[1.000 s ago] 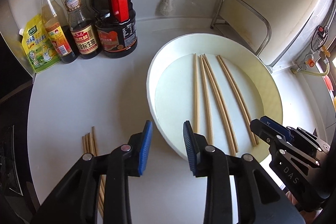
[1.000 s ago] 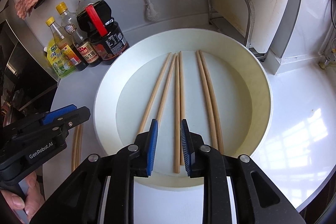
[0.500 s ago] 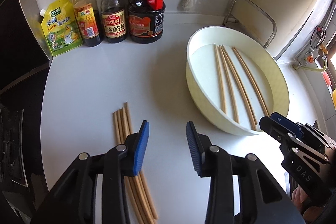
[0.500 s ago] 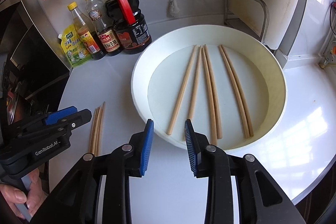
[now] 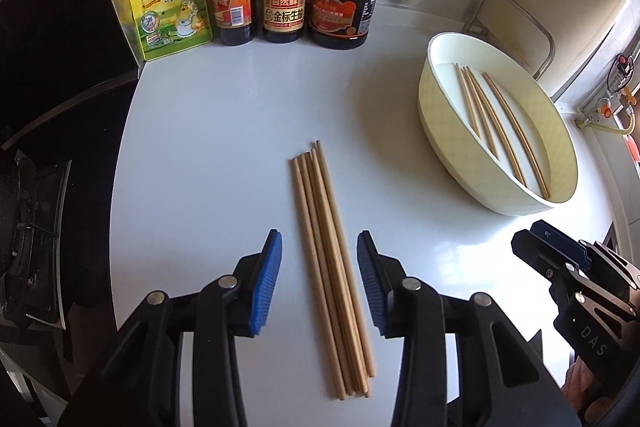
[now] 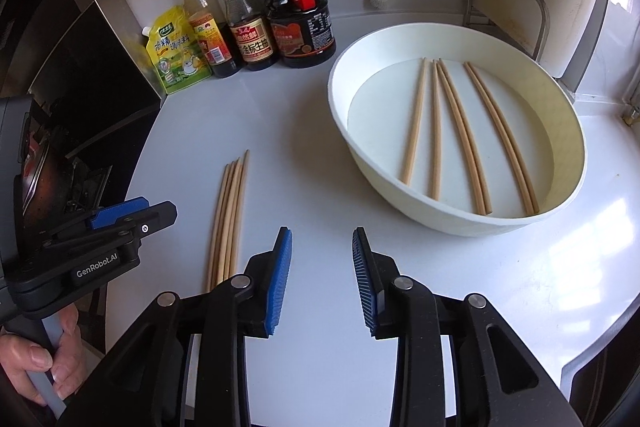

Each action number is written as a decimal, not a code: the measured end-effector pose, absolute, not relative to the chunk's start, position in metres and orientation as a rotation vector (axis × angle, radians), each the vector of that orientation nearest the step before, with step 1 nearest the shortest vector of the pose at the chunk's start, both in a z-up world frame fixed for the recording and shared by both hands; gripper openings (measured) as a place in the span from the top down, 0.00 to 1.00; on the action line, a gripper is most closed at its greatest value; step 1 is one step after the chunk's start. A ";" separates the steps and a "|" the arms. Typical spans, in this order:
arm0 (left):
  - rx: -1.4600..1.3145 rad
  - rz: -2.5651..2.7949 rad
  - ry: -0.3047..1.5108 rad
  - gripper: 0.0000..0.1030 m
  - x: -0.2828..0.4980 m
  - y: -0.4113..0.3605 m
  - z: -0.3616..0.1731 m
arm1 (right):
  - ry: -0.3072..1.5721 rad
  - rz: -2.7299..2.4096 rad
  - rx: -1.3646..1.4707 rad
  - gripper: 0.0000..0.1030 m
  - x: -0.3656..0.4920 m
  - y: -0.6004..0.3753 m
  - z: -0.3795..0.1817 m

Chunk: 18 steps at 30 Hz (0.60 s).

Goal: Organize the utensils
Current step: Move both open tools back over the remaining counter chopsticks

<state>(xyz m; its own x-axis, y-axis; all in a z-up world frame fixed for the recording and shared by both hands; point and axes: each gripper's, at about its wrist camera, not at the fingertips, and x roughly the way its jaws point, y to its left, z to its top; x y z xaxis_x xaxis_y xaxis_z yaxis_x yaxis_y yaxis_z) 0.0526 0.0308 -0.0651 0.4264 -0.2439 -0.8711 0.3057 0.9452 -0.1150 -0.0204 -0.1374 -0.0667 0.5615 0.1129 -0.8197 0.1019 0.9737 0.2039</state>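
Between the left gripper (image 5: 319,279) pads at lower centre of the left-wrist frame: loose chopsticks (image 5: 328,263), long axis running up-frame, jaws opening, untouched. Right gripper (image 6: 322,277) unclenched, empty, bundle to its left.

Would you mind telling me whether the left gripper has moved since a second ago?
Yes. The left gripper, jaws opening, has left the round cream basin and now straddles the bundle of wooden chopsticks on the counter.

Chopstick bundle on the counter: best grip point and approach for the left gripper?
Grip the chopstick bundle near mid-length, from above, pads closing across it. It lies flat and tight, already between the opening jaws of the left gripper, nothing held.
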 end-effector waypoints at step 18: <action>0.010 -0.269 1.132 0.56 0.047 0.085 -0.103 | 1.063 0.095 0.180 0.66 -0.008 -0.081 -0.108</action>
<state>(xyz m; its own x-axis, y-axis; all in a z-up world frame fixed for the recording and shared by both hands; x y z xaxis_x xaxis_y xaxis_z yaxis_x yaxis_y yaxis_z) 0.0467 0.0846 -0.1025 0.3960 -0.2071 -0.8946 0.2176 0.9676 -0.1277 -0.0081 -0.0813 -0.1082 0.4839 0.1644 -0.8595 0.0091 0.9812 0.1928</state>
